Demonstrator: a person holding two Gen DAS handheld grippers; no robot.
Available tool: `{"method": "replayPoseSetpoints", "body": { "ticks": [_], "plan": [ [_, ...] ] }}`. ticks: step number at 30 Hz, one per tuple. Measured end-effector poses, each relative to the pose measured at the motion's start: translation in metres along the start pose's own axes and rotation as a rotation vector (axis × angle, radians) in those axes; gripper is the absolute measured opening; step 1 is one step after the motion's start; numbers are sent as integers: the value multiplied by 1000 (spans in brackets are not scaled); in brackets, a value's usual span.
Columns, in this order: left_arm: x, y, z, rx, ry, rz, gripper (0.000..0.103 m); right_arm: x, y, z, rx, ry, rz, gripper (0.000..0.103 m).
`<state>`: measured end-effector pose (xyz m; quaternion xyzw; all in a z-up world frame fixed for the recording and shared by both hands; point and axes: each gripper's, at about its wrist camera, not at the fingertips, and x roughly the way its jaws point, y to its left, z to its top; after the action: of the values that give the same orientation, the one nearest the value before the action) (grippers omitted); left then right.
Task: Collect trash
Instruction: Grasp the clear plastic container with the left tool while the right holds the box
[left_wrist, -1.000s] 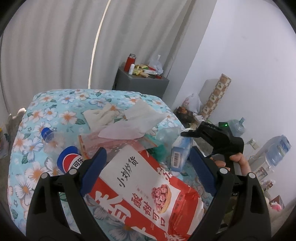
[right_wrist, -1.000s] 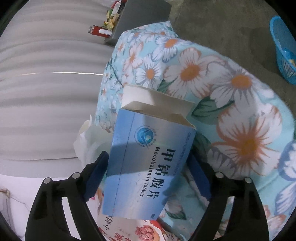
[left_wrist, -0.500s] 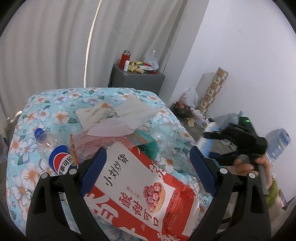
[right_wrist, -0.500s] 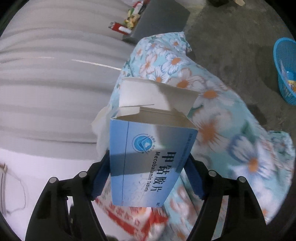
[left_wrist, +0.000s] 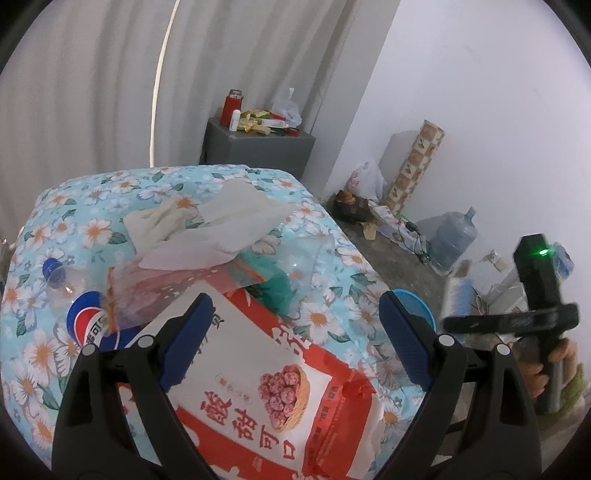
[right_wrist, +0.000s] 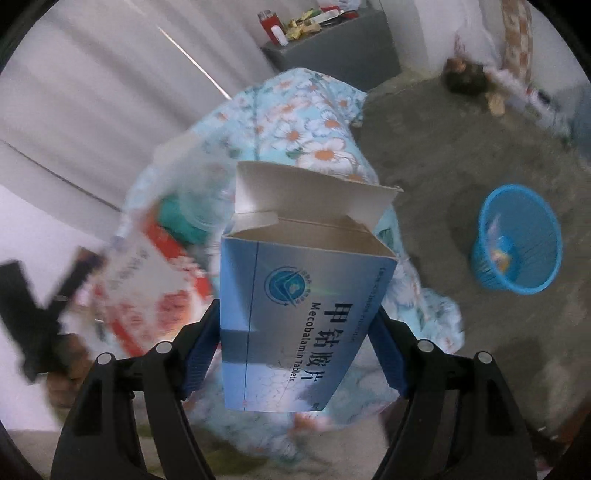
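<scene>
The blue fingers (right_wrist: 384, 347) of the right gripper (right_wrist: 295, 350) are squeezed on both sides of a blue and white cardboard pill box (right_wrist: 295, 317), holding it up in the air. The box stands upright, its top flap is open, and it looks hollow inside. It hangs over the side edge of a bed with a light blue flower sheet (right_wrist: 310, 144). On the grey floor (right_wrist: 461, 147) off to the right, well apart from the bed, stands a round blue plastic basket (right_wrist: 517, 240) with a few small scraps in it. The left gripper (left_wrist: 295, 336) has its blue fingers (left_wrist: 184, 339) spread wide and holds nothing. It hangs just above a big red and white snack bag (left_wrist: 266, 384) that lies near the front edge of the bed. Behind the bag is more trash in a pile: a crumpled clear plastic wrapper (left_wrist: 162, 291), a white paper tissue (left_wrist: 221, 232), something green (left_wrist: 280, 291), and a clear plastic bottle with a blue cap and a red, white and blue label (left_wrist: 74, 302) close to the left edge. In the left view the right gripper (left_wrist: 509, 321) shows up blurry, off the right side of the bed, with a green light on it. A grey cabinet (left_wrist: 255, 147) with a red flask (left_wrist: 232, 107) on top stands past the far edge of the bed.
</scene>
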<state>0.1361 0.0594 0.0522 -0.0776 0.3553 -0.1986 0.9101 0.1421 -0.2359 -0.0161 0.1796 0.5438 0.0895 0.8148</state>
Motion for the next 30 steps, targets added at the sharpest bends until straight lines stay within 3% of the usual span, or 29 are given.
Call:
{"method": "replayPoseSetpoints", "body": {
  "ticks": [4, 9, 14, 21, 30],
  "plan": [
    [8, -4, 5, 11, -12, 31, 87, 42, 16, 9, -56, -8, -118, 74],
    [22, -17, 19, 55, -20, 43, 86, 66, 15, 15, -21, 7, -113, 75],
    [50, -37, 29, 123, 6, 65, 75, 59, 5, 8, 34, -26, -54, 80],
    [100, -51, 31, 210, 96, 126, 56, 56, -1, -2, 70, -26, -44, 80],
    [135, -46, 28, 231, 177, 209, 33, 59, 6, -9, 41, -1, -41, 81]
  ]
}}
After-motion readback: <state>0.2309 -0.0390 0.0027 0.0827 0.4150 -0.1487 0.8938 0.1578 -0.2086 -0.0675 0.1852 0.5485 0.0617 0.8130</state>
